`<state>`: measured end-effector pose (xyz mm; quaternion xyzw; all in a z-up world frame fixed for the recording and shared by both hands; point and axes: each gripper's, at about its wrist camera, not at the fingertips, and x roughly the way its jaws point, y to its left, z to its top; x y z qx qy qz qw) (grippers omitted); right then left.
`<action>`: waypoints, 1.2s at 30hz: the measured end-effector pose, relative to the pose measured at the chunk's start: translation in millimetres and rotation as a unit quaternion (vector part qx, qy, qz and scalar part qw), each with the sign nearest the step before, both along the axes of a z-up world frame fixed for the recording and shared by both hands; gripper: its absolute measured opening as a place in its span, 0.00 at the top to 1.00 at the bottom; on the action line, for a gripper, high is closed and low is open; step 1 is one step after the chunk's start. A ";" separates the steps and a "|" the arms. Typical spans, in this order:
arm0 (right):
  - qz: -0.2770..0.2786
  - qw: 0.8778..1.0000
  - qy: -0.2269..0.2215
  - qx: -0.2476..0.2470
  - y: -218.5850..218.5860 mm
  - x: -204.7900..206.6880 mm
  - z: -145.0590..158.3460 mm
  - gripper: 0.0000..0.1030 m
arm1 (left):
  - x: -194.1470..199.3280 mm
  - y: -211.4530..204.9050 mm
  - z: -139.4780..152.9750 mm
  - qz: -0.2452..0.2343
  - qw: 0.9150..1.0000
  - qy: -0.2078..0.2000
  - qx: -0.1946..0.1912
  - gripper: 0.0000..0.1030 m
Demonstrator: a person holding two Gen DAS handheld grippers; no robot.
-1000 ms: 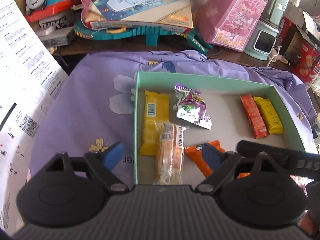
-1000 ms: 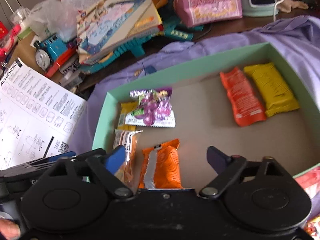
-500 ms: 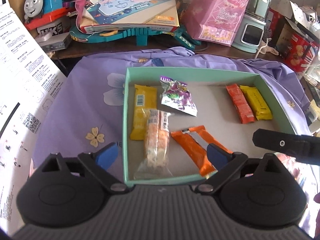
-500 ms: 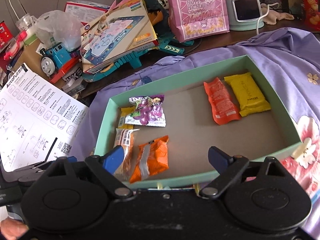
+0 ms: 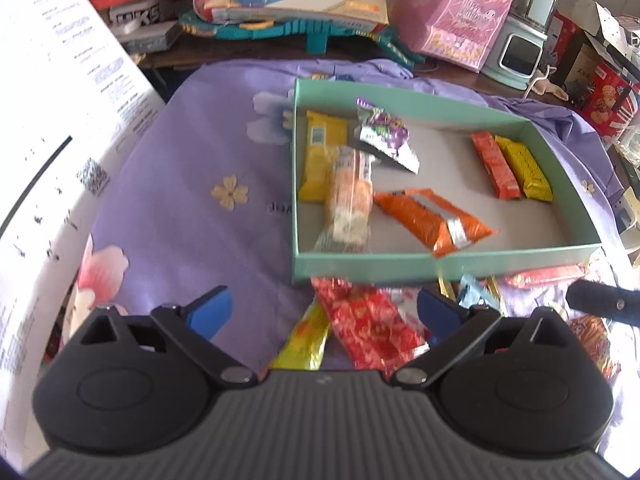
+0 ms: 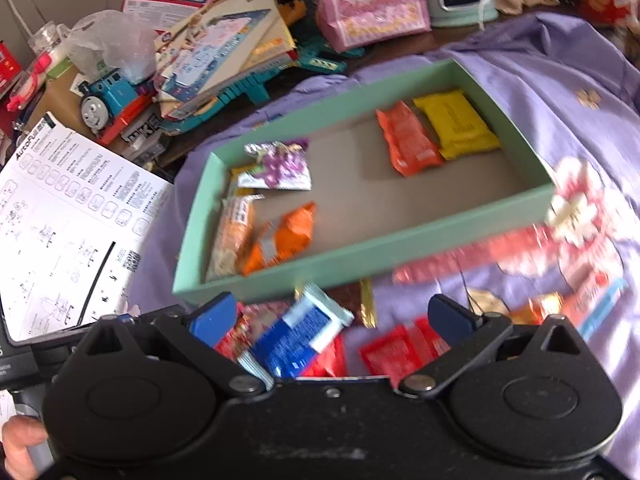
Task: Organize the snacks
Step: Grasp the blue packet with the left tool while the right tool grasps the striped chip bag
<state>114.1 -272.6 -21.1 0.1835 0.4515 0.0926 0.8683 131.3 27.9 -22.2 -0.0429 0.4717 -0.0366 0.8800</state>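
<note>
A mint-green box [image 5: 400, 267] [image 6: 280, 276] on a purple flowered cloth holds several snacks: a yellow bar [image 5: 322, 160], a clear-wrapped biscuit roll [image 5: 349, 200], a purple pouch [image 5: 386, 138], an orange pack [image 5: 432, 220], and an orange bar [image 5: 494, 164] beside a yellow bar [image 5: 524, 168]. Loose snacks lie in front of the box: a red patterned pack [image 5: 372, 320], a yellow stick [image 5: 304, 344], a blue-and-white pack [image 6: 300, 336], red packs [image 6: 396, 348]. My left gripper [image 5: 324, 312] is open and empty above the red pack. My right gripper [image 6: 332, 316] is open and empty above the blue pack.
A white instruction sheet [image 5: 60, 140] [image 6: 68, 216] lies at the left. Behind the box stand a toy train [image 6: 108, 96], stacked game boxes [image 6: 224, 40], a pink gift bag [image 5: 468, 16] and a mint appliance [image 5: 524, 52]. Red tins [image 5: 608, 96] sit at the right.
Both grippers have pulled back from over the box toward the near side. The loose snacks in front of the box have come into view. Both stay open.
</note>
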 end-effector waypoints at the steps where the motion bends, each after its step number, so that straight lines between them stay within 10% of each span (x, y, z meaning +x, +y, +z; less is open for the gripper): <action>1: -0.002 1.000 0.004 0.000 -2.9 -4.4 -2.9 0.00 | -1.3 -1.2 -2.3 0.000 1.000 0.003 -0.001 0.02; 16: -0.092 0.996 0.012 -0.005 -61.8 -35.0 -16.3 0.00 | -17.3 -54.9 -1.4 -0.065 0.997 -0.026 0.012 0.08; 21: -0.113 0.993 0.006 -0.022 -75.0 -32.3 -20.4 0.01 | -17.3 -80.1 -8.0 -0.102 0.994 -0.023 0.011 0.27; 25: -0.108 0.993 0.013 -0.044 -79.5 -30.3 -30.4 0.06 | -14.7 -94.3 -16.9 -0.131 0.991 -0.012 0.005 0.41; 36: -0.073 0.993 0.022 -0.084 -68.2 -28.3 -58.1 0.10 | -10.2 -120.0 -45.2 -0.172 0.984 0.021 0.037 0.41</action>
